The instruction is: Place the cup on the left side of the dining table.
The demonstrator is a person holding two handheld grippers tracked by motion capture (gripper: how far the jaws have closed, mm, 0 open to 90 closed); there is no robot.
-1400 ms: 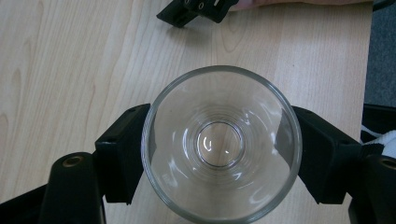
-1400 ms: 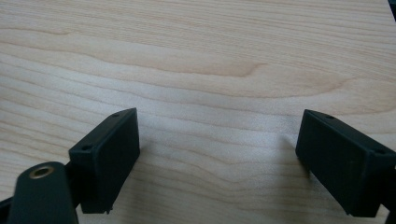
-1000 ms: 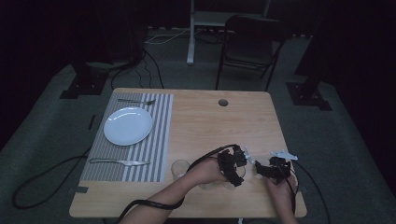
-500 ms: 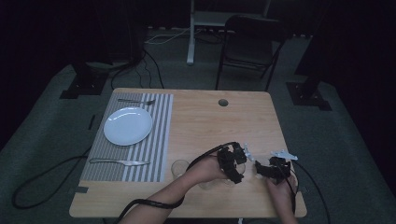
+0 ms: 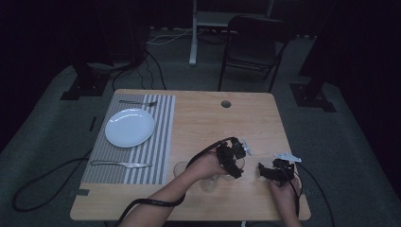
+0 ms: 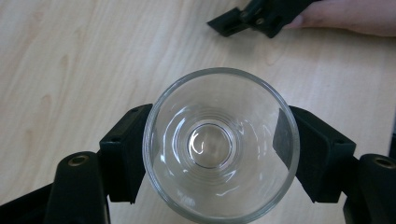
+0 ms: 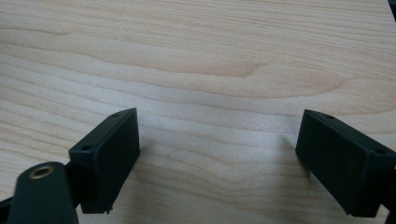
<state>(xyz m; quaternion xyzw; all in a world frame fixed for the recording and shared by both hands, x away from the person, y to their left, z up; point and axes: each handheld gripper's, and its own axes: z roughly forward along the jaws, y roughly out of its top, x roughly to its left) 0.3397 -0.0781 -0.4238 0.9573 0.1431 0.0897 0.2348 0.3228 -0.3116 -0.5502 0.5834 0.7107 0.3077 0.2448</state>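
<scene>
Clamping clear glass [image 6: 219, 144] between left tongs [image 6: 212, 154], right tongs [image 7: 219, 154] wide open, empty

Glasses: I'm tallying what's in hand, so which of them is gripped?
The glass farthest right, clamped rim-up between the left gripper's jaws; the other glasses stand free.

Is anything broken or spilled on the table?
Nothing stands out. The glass in the left gripper looks whole and empty, with no spill on the table. The plate sits neatly on the striped placemat.
</scene>
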